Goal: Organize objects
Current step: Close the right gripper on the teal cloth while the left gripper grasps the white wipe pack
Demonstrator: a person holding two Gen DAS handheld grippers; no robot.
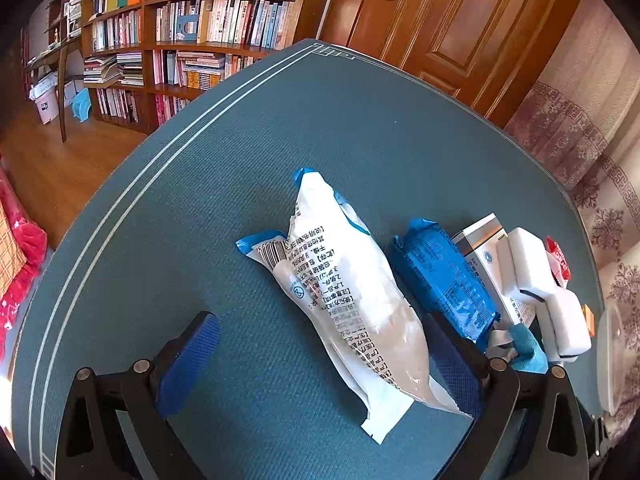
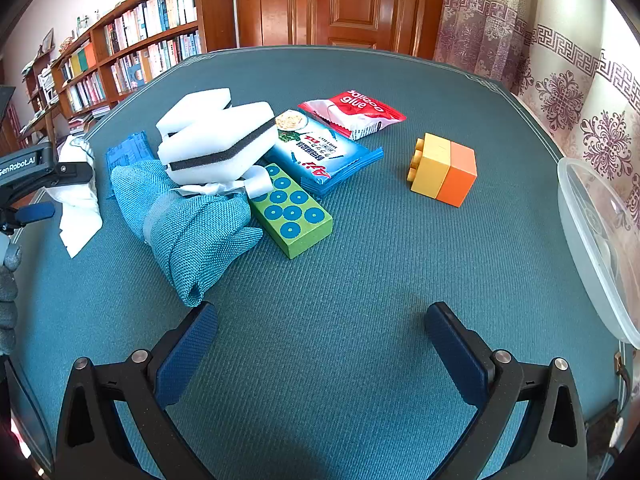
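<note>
Left tongs (image 1: 320, 356) spread wide, straddling white crinkly plastic pouch (image 1: 344, 284) (long axis running away, slightly oblique); right tongs (image 2: 320, 344) gaping, empty.

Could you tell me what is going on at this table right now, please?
A person holds two grippers over a teal table strewn with items to sort. The left gripper is open, with a white packet lying between its fingers, not gripped. The right gripper is open over bare table, holding nothing. Sponges, a teal cloth, a green block and a yellow-orange block lie nearby.
</note>
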